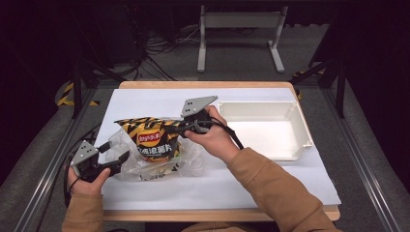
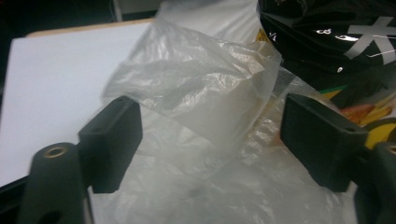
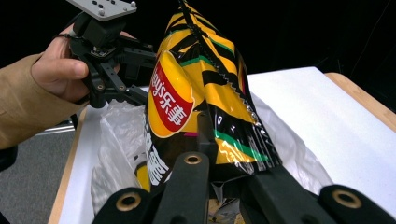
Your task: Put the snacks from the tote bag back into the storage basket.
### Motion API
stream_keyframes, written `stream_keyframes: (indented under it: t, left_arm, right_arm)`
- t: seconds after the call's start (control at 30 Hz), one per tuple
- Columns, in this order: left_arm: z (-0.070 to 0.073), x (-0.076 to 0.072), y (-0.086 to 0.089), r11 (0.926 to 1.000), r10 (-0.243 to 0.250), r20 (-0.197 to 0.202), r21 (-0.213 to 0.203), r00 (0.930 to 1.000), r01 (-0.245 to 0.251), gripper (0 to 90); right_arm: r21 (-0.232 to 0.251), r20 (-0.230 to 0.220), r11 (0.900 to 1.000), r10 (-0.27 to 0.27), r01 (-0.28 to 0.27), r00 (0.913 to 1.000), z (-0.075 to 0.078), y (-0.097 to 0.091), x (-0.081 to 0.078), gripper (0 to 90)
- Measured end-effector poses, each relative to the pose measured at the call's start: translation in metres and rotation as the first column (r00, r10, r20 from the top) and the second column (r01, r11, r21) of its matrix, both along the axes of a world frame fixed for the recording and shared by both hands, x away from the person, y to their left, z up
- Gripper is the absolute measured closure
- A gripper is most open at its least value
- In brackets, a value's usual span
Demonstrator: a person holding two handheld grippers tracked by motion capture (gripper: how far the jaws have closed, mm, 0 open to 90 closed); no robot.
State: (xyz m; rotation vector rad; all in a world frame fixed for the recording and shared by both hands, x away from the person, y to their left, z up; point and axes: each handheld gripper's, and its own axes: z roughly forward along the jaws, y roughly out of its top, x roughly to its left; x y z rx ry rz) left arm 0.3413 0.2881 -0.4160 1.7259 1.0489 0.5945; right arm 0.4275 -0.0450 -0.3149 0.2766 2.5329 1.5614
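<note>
A yellow-and-black chip bag (image 1: 154,140) stands half inside a clear plastic bag (image 1: 189,163) on the white sheet. My right gripper (image 1: 177,129) comes in from the right and is shut on the chip bag's crimped edge; in the right gripper view the jaws (image 3: 219,163) pinch the chip bag (image 3: 201,93) upright above the plastic bag (image 3: 116,135). My left gripper (image 1: 116,151) sits at the plastic bag's left edge. Its jaws (image 2: 210,140) stand wide apart, with loose plastic bag film (image 2: 201,93) between them and not pressed. The chip bag (image 2: 327,37) shows at the upper right there.
A white empty tray (image 1: 300,126) stands at the right of the table. The white sheet (image 1: 145,99) covers most of the wooden tabletop. Dark floor, cables and a metal frame lie beyond the far edge.
</note>
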Motion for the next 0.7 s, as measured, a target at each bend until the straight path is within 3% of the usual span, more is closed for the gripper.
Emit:
stream_keyframes:
  t: [0.13, 0.4, 0.53, 0.7]
  left_arm:
    - [0.006, -0.005, 0.002, 0.9998, 0.021, 0.028, -0.007, 0.9994, -0.020, 12.0]
    - [0.015, -0.015, 0.009, 0.9983, 0.046, 0.109, -0.040, 0.9930, -0.042, 12.1]
    - [0.018, -0.018, 0.006, 0.9989, 0.025, 0.120, -0.041, 0.9924, -0.020, 12.9]
    - [0.017, -0.018, 0.005, 0.9992, 0.020, 0.120, -0.038, 0.9925, -0.016, 13.5]
  right_arm:
    - [0.008, 0.005, 1.0000, -0.004, 0.004, 1.0000, 0.004, 0.000, -0.003, 89.8]
    - [0.043, 0.035, 0.9989, -0.018, 0.017, 0.9992, 0.018, 0.000, -0.005, 89.8]
    - [0.080, 0.056, 0.9966, -0.026, 0.021, 0.9981, 0.026, 0.001, -0.006, 89.8]
    - [0.087, 0.062, 0.9960, -0.025, 0.020, 0.9978, 0.035, 0.002, -0.006, 89.8]
